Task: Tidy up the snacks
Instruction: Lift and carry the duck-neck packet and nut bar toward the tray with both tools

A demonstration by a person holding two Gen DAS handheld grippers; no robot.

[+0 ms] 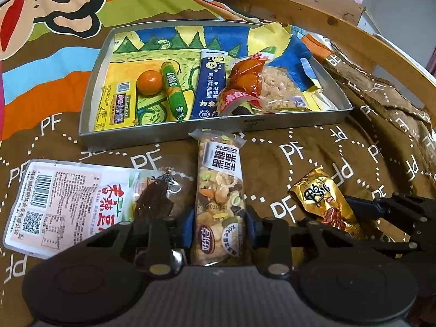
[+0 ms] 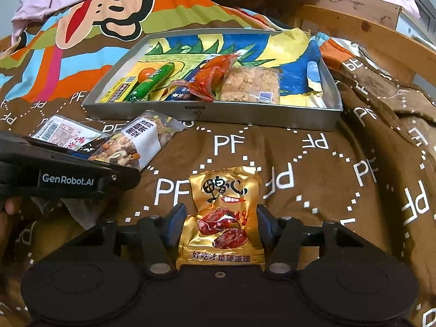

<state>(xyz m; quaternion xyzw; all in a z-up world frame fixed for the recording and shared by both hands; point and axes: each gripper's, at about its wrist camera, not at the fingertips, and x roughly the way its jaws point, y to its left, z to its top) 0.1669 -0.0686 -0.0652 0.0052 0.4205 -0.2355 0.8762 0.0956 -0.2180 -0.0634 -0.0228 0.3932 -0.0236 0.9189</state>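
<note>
A clear-wrapped nut bar (image 1: 220, 185) lies lengthwise on the brown blanket, and my left gripper (image 1: 220, 219) is shut on its near half, blue pads (image 1: 188, 226) against both edges. My right gripper (image 2: 221, 209) is shut on a gold foil snack packet (image 2: 222, 199), its sides pinched between the fingers. Just beyond both stands the grey metal tray (image 1: 130, 136), holding an orange (image 1: 149, 83), a green sausage (image 1: 173, 92), a blue stick pack (image 1: 209, 81), a red packet (image 1: 242, 81) and a crumbly bar (image 1: 280, 87). A white tofu-snack pouch (image 1: 62, 204) lies left of the nut bar.
The brown "PF" blanket (image 2: 313, 163) covers the surface and rumples up on the right. A curved wooden rail (image 1: 340, 27) runs behind the tray. A hand (image 2: 8, 207) holds the left gripper's body (image 2: 68, 177) at the left of the right wrist view.
</note>
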